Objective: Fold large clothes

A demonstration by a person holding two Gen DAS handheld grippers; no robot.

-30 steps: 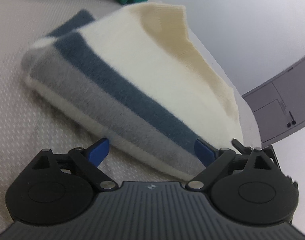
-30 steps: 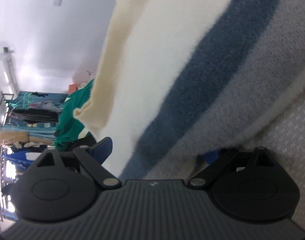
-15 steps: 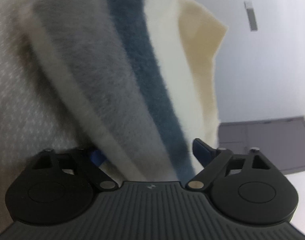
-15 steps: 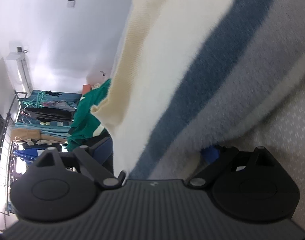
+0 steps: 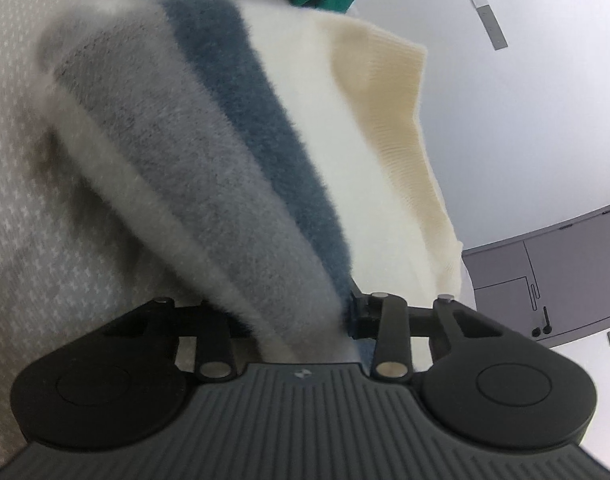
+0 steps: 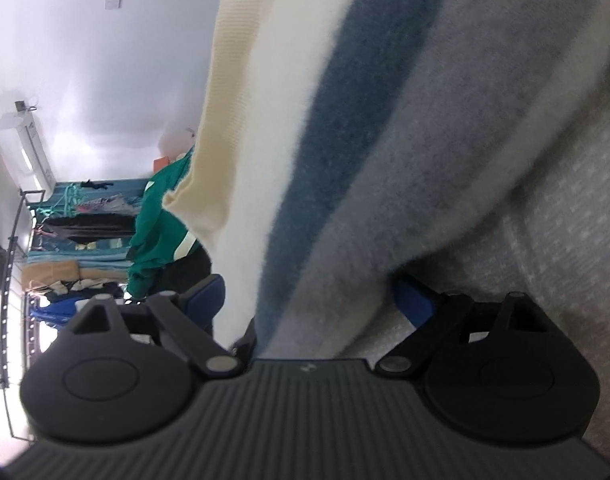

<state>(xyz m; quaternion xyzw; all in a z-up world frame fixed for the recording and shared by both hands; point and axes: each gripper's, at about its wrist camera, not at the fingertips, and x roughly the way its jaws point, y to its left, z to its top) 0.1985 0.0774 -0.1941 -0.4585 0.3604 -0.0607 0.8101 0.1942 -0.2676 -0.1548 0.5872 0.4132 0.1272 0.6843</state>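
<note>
Compared with a second ago, the left gripper (image 5: 301,320) is closing on the folded sweater's (image 5: 241,152) near edge, which now fills its gap; a grip for the next fold seems under way. The right gripper (image 6: 309,304) stands wide, sweater between its blue pads (image 6: 413,300). The sweater, fuzzy and striped grey, blue and cream with a ribbed hem, lies on the dotted bedcover (image 5: 21,208).

Left tool (image 5: 301,320) closing, right tool (image 6: 311,300) wide

A fuzzy, brushed-knit striped sweater (image 5: 233,152) with ribbed cream hem lies on matt, woven, dotted cloth (image 5: 21,208); gripper (image 5: 293,320) housings matt black plastic.
</note>
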